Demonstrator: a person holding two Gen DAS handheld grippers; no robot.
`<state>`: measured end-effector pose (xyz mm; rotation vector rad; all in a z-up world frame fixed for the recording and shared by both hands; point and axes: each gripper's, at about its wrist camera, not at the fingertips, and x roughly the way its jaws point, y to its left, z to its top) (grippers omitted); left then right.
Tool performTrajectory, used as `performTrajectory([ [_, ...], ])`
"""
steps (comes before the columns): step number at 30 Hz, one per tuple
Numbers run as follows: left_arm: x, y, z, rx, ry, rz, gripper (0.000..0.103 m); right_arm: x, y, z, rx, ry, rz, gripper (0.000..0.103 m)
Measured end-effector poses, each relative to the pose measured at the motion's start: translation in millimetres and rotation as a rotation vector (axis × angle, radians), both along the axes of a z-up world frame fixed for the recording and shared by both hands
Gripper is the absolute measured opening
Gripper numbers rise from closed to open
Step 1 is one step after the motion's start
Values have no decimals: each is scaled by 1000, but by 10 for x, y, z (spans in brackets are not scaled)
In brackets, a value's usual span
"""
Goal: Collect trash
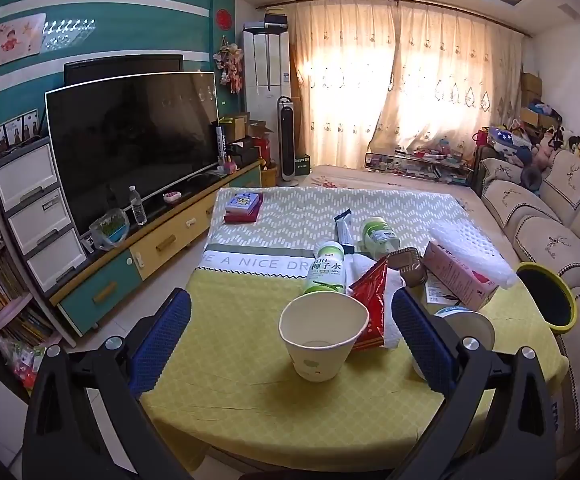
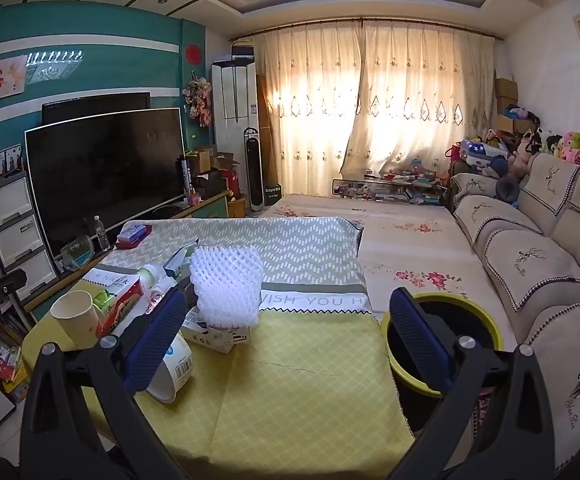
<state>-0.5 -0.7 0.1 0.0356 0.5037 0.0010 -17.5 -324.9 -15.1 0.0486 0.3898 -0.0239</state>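
Trash lies on the yellow tablecloth (image 1: 229, 340). In the left wrist view a white paper cup (image 1: 322, 340) stands upright between my fingers, with a red snack wrapper (image 1: 370, 304), two green-label bottles (image 1: 326, 270), a pink carton (image 1: 458, 278), white foam netting (image 1: 466, 244) and a tipped paper tub (image 1: 470, 324) behind it. My left gripper (image 1: 290, 320) is open and empty, just short of the cup. My right gripper (image 2: 287, 328) is open and empty over the cloth, between the tub (image 2: 173, 364) and the yellow-rimmed black bin (image 2: 446, 328). The netting (image 2: 227, 284) lies ahead-left.
The bin (image 1: 546, 296) stands off the table's right edge, beside a beige sofa (image 2: 530, 248). A TV (image 1: 129, 144) on a low cabinet runs along the left wall. A small red box (image 1: 243, 206) sits at the table's far left.
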Motion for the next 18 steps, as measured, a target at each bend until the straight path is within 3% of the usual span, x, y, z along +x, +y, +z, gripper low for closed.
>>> performTrajectory([
  [18,4,1,-1,1,6,-1,99,43,-27,-36,20,20,-2,97],
])
